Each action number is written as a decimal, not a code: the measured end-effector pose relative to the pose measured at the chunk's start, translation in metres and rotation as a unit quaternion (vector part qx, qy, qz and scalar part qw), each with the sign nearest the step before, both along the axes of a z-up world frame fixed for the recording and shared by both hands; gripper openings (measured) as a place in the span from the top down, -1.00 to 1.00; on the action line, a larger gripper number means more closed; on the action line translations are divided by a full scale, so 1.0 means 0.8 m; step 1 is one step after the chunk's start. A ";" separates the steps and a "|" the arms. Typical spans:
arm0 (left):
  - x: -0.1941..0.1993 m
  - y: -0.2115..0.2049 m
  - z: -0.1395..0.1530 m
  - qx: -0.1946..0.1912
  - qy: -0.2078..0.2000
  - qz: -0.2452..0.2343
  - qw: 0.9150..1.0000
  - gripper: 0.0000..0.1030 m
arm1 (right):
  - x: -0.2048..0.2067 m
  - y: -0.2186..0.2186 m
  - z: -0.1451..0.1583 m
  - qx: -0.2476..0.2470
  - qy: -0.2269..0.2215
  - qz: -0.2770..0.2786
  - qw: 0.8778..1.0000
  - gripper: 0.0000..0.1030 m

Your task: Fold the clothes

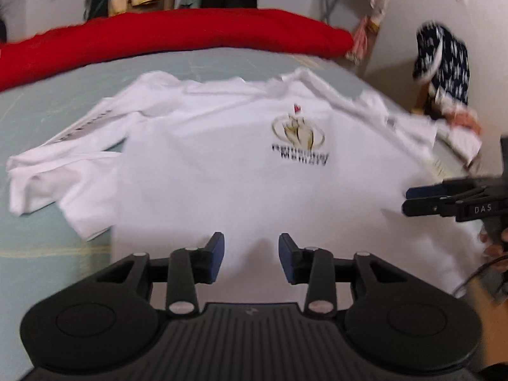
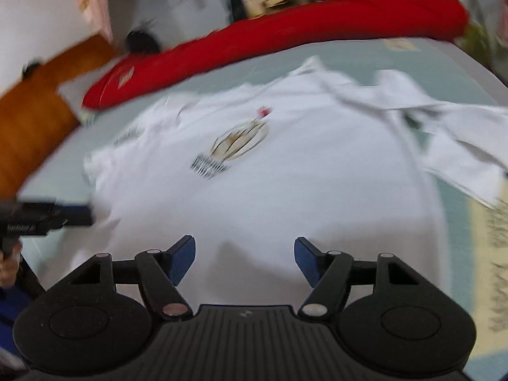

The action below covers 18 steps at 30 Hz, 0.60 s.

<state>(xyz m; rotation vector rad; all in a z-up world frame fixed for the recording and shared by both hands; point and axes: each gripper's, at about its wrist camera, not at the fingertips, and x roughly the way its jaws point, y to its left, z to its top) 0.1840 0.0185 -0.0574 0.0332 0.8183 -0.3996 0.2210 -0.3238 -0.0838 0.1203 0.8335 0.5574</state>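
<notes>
My left gripper (image 1: 251, 255) and right gripper (image 2: 244, 262) both point downward, jaws apart, nothing btwn the pads.

Pale green tabletop (image 1: 38, 120), seen from both wrist views. 1 white T-shirt (image 1: 228, 184) lies spread flat on it, printed side up, with a gold emblem (image 1: 298, 130) above blurred dark lettering; both sleeves are spread outward. A red cloth bundle (image 1: 177, 35) lies along the far edge, apart from the shirt.
</notes>
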 end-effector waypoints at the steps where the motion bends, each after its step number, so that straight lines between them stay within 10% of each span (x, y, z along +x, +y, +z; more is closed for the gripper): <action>1: -0.002 -0.003 -0.011 0.014 0.001 0.003 1.000 0.26 | -0.003 0.009 -0.008 -0.016 -0.004 0.000 1.000 -0.47; 7: -0.068 0.032 -0.025 0.008 -0.015 0.023 1.000 -0.08 | -0.061 0.014 -0.027 -0.087 -0.058 0.008 0.994 -1.00; 18: -0.002 0.024 0.013 -0.020 -0.040 0.011 0.999 -0.11 | -0.044 0.021 0.000 -0.107 -0.077 -0.024 0.991 -1.00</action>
